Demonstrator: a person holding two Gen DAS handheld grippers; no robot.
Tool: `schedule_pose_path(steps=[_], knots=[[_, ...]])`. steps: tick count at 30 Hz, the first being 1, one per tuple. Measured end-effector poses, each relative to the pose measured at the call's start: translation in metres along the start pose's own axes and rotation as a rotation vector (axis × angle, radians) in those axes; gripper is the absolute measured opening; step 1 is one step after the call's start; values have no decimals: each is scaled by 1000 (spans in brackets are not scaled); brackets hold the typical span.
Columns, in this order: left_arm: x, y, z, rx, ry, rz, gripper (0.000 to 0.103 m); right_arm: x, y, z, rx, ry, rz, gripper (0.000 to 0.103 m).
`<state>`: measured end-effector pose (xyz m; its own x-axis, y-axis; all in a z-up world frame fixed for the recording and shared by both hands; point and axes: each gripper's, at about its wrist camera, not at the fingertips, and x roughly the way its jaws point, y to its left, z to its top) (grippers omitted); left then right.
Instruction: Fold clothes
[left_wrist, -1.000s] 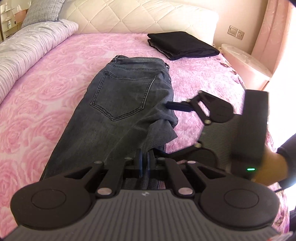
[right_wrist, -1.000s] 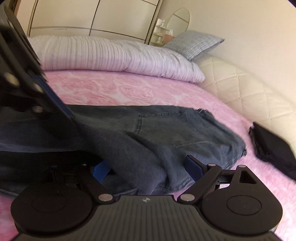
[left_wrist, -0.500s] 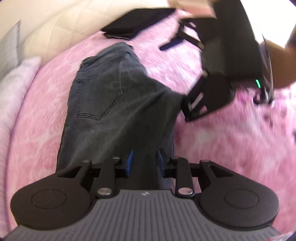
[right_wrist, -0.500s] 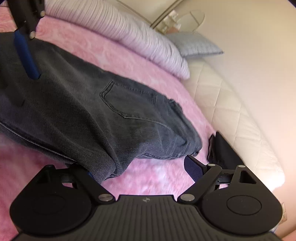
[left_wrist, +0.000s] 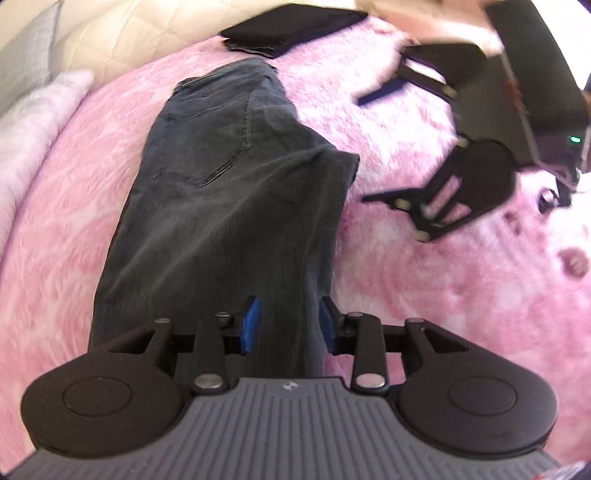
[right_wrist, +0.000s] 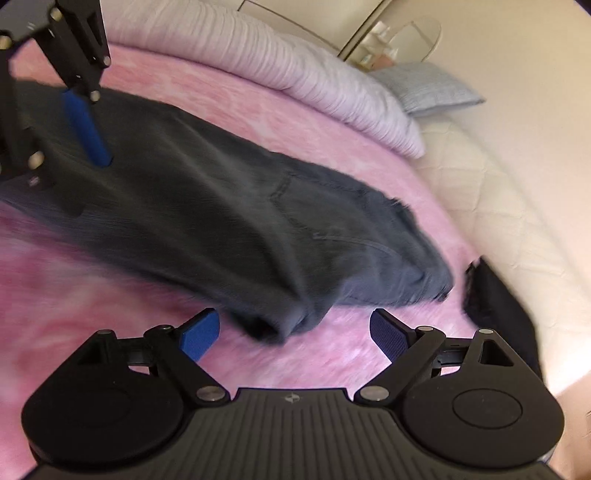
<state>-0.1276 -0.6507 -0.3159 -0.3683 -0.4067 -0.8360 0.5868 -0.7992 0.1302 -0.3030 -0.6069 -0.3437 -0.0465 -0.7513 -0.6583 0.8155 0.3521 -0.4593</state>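
Observation:
Dark grey jeans (left_wrist: 229, 206) lie lengthwise on the pink bed cover (left_wrist: 424, 314), back pocket up, with a leg end folded over the upper part. My left gripper (left_wrist: 290, 325) stands open low over the near end, its blue pads on either side of the denim. My right gripper (right_wrist: 295, 336) is open and holds nothing, and the folded corner of the jeans (right_wrist: 258, 221) lies just ahead of it. In the left wrist view the right gripper (left_wrist: 364, 149) hovers beside the jeans' right edge. One blue left finger (right_wrist: 86, 129) shows over the denim.
A folded black garment (left_wrist: 291, 26) lies beyond the waistband, near the cream quilted headboard (left_wrist: 122, 40), and it also shows as a dark garment (right_wrist: 498, 306) in the right wrist view. Striped pillows (right_wrist: 295, 66) line the far side of the bed. Pink cover stretches right of the jeans.
My left gripper was shut on the denim a second ago and now stands open. The right gripper has drawn back off the jeans, leaving the leg folded over. Both views have tilted downward.

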Motion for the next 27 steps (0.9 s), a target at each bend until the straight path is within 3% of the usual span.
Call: schedule_pose_path(steps=[2,5,11,18,21,24,27], knots=[[-16,16,-8,-78,-22,-2,42,-19,-13,1,56,3,79,90],[-24,49,-25,-225,8,92,45,-36,-38,8,77,-32,106,90],[-32,109,-59,-508,69,266,45,8,-92,44,47,-15,153,90],[-14,129,-75,-505,111,284,44,90,-114,78,-12,48,361,77],[-1,137,-80,-518,135,256,34,117,-117,95,-85,51,396,75],[12,144,-88,-517,177,249,11,143,-121,111,-196,19,407,75],[10,143,-92,-513,161,248,11,172,-120,130,-306,-1,419,73]])
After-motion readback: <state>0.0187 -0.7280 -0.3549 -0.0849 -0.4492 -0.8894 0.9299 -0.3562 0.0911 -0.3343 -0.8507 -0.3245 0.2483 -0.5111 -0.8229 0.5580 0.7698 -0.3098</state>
